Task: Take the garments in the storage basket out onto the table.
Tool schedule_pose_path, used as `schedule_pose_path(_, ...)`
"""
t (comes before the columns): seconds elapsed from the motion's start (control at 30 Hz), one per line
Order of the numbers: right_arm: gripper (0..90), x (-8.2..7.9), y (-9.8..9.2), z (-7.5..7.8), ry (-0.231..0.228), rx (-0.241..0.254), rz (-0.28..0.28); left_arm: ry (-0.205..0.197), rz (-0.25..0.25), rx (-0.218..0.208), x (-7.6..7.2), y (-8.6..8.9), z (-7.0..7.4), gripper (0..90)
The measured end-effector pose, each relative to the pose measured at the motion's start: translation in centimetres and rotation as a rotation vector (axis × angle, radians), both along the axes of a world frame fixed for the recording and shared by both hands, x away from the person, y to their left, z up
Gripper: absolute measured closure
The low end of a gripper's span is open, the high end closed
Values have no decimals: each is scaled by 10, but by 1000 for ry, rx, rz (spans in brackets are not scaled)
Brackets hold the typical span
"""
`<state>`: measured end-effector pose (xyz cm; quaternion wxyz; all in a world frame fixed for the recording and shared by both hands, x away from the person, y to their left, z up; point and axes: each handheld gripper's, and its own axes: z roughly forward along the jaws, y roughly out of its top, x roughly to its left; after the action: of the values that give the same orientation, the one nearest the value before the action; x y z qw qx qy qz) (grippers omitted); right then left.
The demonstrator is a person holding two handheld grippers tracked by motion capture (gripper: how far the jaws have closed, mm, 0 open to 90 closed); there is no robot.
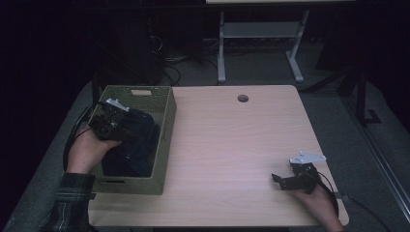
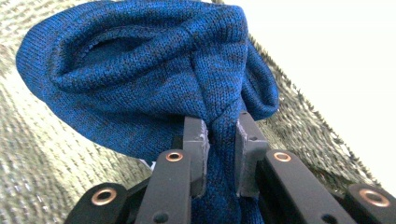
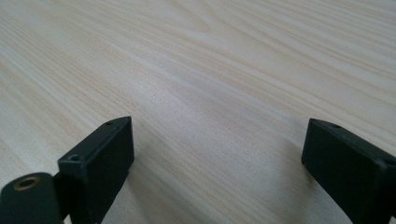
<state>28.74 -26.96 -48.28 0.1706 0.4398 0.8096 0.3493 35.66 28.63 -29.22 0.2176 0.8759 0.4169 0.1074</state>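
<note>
Blue knit garment [image 2: 140, 79] pinched in left gripper [image 2: 220, 140] above the woven basket [image 1: 167, 125].
Right gripper [image 3: 217, 154] resting (jaws wide, nothing between) on bare desk [image 3: 210, 56], well apart.

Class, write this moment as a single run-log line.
left gripper: shut on blue knit garment | garment: over woven basket | right gripper: open, nothing between jaws, over table

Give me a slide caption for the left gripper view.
Left gripper pinching blue knitted garment above woven basket.
</note>
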Motion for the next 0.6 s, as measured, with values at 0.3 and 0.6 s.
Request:
schedule_pose_path(0.3,89,0,0,0,0,0,0,-35,0,3,-1,4,26,778)
schedule_pose_path(0.6,89,0,0,0,1,0,-1,-49,-35,-16,-2,1,50,778)
